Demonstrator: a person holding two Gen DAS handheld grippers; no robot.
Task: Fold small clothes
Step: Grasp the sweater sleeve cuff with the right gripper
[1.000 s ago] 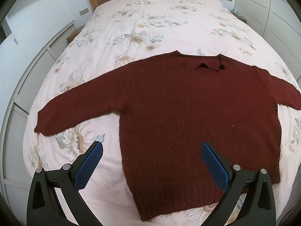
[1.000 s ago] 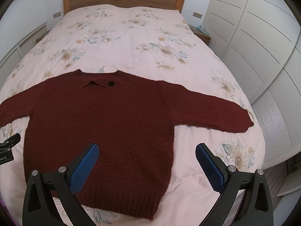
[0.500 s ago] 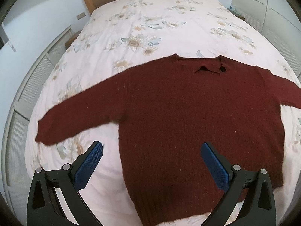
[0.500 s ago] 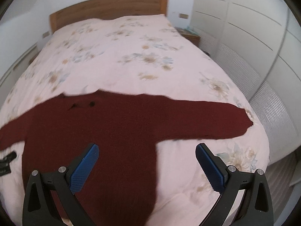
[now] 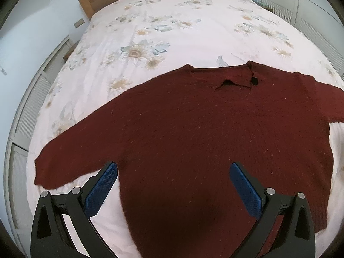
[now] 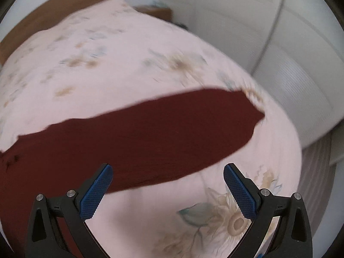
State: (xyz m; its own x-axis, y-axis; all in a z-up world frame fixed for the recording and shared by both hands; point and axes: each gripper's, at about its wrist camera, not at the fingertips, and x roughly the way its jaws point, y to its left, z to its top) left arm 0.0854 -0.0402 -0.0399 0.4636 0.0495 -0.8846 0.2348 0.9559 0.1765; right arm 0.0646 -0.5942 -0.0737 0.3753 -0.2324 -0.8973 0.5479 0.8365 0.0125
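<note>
A dark red knitted sweater (image 5: 193, 133) lies flat on the bed with both sleeves spread out. Its neckline with a black button (image 5: 254, 81) points to the headboard. My left gripper (image 5: 173, 190) is open and empty, above the sweater's lower left body, near the left sleeve (image 5: 71, 150). My right gripper (image 6: 167, 191) is open and empty, just in front of the right sleeve (image 6: 163, 135), whose cuff (image 6: 253, 116) lies near the bed's right edge. The right wrist view is blurred by motion.
The bed has a pink floral cover (image 5: 172, 32) and a wooden headboard (image 5: 90, 6). White wardrobe doors (image 6: 268, 32) stand close along the bed's right side. White panelled units (image 5: 23, 111) run along the left side. A bedside table (image 6: 157, 10) stands by the headboard.
Both grippers moved forward and lower over the sweater. The right gripper swung right, from the sweater's body to the right sleeve. Both stayed open.
</note>
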